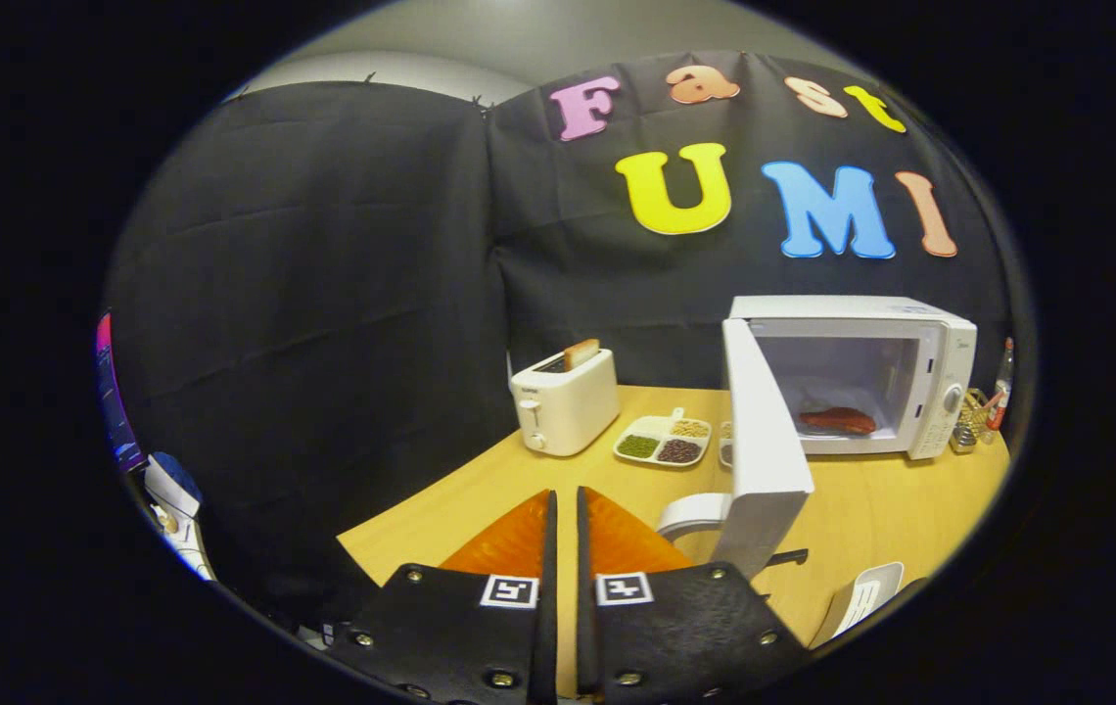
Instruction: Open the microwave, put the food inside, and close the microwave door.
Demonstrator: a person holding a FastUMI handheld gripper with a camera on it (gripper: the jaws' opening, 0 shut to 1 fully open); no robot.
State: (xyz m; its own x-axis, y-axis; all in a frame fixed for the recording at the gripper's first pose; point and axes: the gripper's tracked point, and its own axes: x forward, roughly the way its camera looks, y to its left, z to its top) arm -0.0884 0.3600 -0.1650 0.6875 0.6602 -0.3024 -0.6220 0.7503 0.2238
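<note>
1. Gripper view: gripper (564, 509) low over the near part of the wooden table (891, 509), fingers nearly together with only a thin slit between them, nothing held.
2. At about one o'clock from the fingertips, well beyond them: white microwave (920, 338) standing at the far right of the table, against the black cloth wall.
3. Microwave door (764, 431) swung wide open on its left hinge, edge-on toward the gripper, lower corner reaching down to just right of the fingertips at about two o'clock.
4. Food (837, 420), a reddish piece, lying on the floor of the microwave cavity, behind the open door.
5. Control panel with a round knob (952, 399) on the microwave's right side.
6. At twelve o'clock, beyond the fingers: white toaster (566, 399) with a slice of bread (581, 352) standing up out of one slot.
7. Between toaster and microwave door: white divided tray (664, 441) with separate heaps of green, dark and pale beans.
8. Beside the door's lower corner, at about three o'clock from the fingertips: part of a white rounded object (693, 511), identity unclear.
9. At about four o'clock, near the table's front edge: white flat object (866, 597), too cut off to identify.
10. Right of the microwave: small holder with utensils (971, 421), and a bottle (1004, 384) behind it.
</note>
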